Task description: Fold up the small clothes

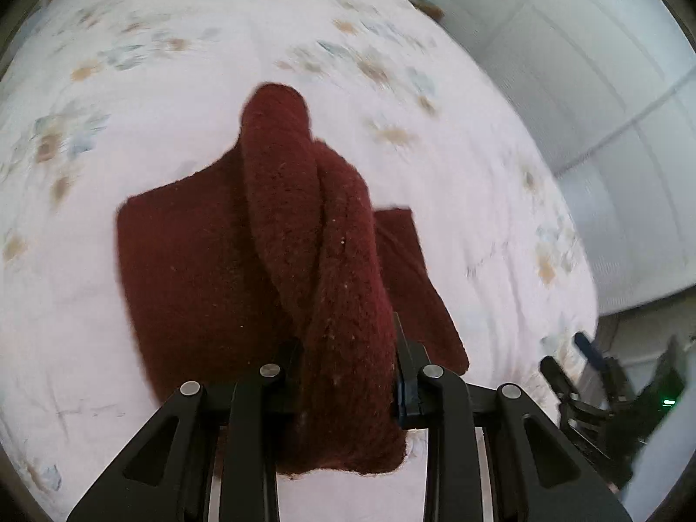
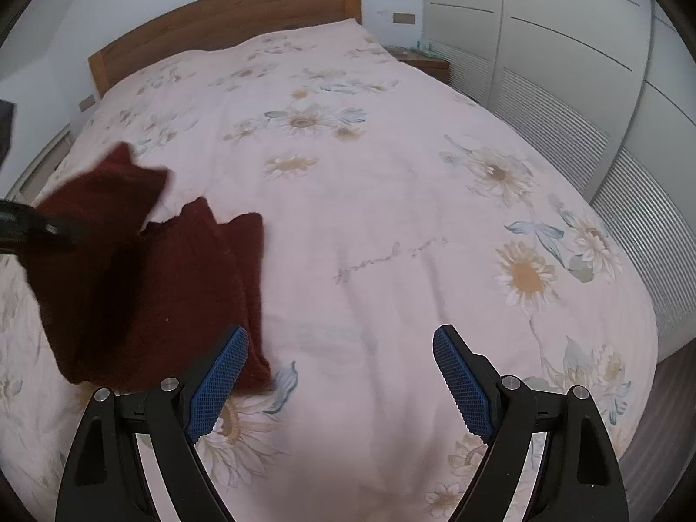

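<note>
Nearest the left wrist lens: left hand-held gripper, black fingers clamped on a bunched fold of the dark red knit garment. Pinched cloth rising between the jaws and running forward as a thick twisted roll, its rounded end up and away from the lens. Below the roll, a broader flat panel of the same garment spread over the bed, with one squared corner to the left and a narrower flap to the right. Background blurred in this view, flower print smeared.

Nearest the right wrist lens: right hand-held gripper, jaws spread wide, blue ribbed pads facing each other, nothing between them but quilt. Left pad close by the garment's near right corner; contact not clear from this angle.

Dark red knit garment toward the left edge of the bed, part flat on the pink flowered quilt, part lifted at its far left end where the dark tip of the left hand-held gripper enters from the frame edge. Middle and right side of the quilt covered only by daisy print and a line of script.

Wooden headboard along the far edge of the bed. White slatted wardrobe beyond the right edge. Small wooden nightstand near the far right corner.
</note>
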The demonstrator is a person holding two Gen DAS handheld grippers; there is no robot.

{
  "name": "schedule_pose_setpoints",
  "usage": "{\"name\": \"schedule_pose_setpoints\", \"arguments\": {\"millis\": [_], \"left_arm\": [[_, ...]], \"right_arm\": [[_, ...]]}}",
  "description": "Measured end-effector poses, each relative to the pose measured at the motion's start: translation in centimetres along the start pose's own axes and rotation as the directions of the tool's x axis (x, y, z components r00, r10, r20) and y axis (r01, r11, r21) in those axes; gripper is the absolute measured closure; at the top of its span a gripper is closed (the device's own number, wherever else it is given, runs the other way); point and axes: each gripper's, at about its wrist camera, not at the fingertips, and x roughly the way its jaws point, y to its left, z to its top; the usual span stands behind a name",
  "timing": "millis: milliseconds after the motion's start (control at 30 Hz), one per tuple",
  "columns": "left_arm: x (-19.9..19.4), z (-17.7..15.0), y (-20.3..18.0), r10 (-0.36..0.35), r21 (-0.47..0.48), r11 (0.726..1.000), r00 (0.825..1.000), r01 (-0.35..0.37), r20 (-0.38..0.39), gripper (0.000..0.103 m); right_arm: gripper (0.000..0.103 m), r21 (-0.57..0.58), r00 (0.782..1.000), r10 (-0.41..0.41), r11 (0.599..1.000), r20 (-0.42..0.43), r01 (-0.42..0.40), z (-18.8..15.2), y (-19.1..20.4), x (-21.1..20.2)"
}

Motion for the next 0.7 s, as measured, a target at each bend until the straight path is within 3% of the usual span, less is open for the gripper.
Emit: {"name": "schedule_pose_setpoints", "arguments": {"millis": [200, 300, 367, 467, 533, 600, 700], "left_arm": [[6.4, -1.9, -2.5, 0.15, 0.013, 0.989, 0.988, -0.149, -0.039, 0.077], [7.3, -2.3, -2.2, 0.158, -0.001, 0.987, 0.987, -0.158, -0.035, 0.071], [7.2, -2.3, -2.3, 0.164, -0.001, 0.986, 0.986, -0.164, -0.035, 0.06], [6.7, -2.0, -2.2, 0.169, -0.024, 0.985, 0.984, -0.17, -0.049, 0.059], [5.9, -2.0, -2.5, 0.164, -0.038, 0.985, 0.985, -0.166, -0.063, 0.049], [5.5, -1.8, -2.7, 0.132, -0.044, 0.99, 0.989, -0.135, -0.067, 0.02], [4.4, -1.5, -2.8, 0.12, -0.053, 0.991, 0.992, -0.122, -0.035, 0.013]], "right_arm": [[0.015, 0.019, 0.998, -0.001, 1.0, -0.064, 0.002, -1.9, -1.3, 1.2], [0.015, 0.02, 0.996, -0.007, 1.0, -0.091, 0.009, -2.8, -1.6, 1.8], [0.015, 0.025, 0.995, -0.007, 1.0, -0.103, 0.009, -3.3, -1.8, 2.1], [0.015, 0.038, 0.994, 0.001, 0.999, -0.107, 0.003, -3.5, -1.9, 2.0], [0.015, 0.04, 0.994, 0.003, 0.999, -0.105, 0.001, -3.5, -1.8, 1.9], [0.015, 0.037, 0.995, 0.005, 0.999, -0.104, -0.001, -3.4, -1.7, 1.8], [0.015, 0.027, 0.994, 0.015, 1.0, -0.106, -0.013, -3.3, -1.3, 1.6]]}}
